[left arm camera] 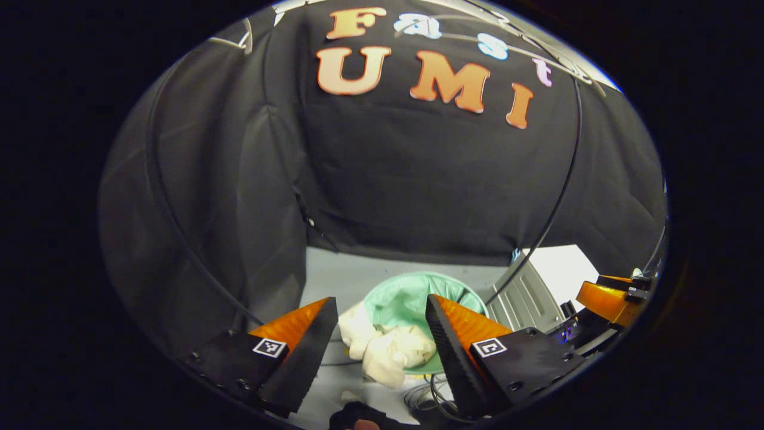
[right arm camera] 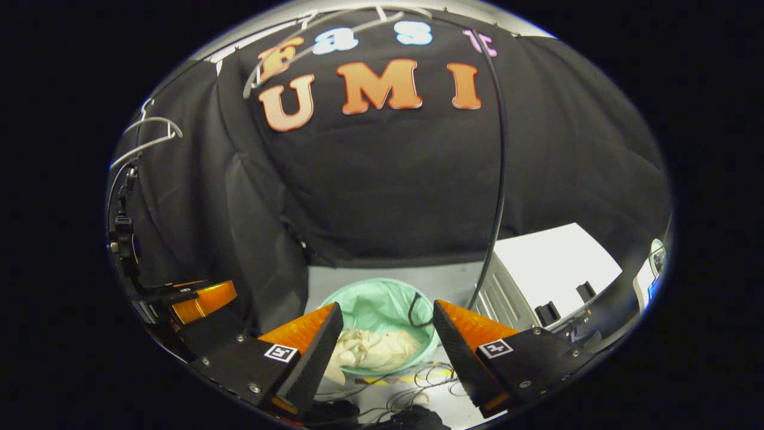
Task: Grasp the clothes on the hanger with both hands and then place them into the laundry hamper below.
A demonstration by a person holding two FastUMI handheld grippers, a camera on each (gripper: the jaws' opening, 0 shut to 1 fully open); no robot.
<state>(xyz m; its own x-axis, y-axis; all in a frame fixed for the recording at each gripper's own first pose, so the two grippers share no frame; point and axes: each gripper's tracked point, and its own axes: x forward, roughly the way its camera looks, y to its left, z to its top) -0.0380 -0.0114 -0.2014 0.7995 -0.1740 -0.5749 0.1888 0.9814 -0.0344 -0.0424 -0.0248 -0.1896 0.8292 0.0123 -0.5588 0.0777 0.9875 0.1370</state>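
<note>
Both tongs, your left gripper and right gripper, hang wide open, empty, above the hamper. Cream clothes drape over its near rim; they could slide onto the floor.

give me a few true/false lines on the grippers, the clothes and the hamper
1. The clothes lie in the hamper. True, partly draped over its rim.
2. The left gripper is shut on the clothes. False: it is open and holds nothing.
3. The right gripper is open. True.
4. The hamper is lined in red. False: the lining is pale green.
5. A hanger still carries the clothes. False: it hangs bare.
</note>
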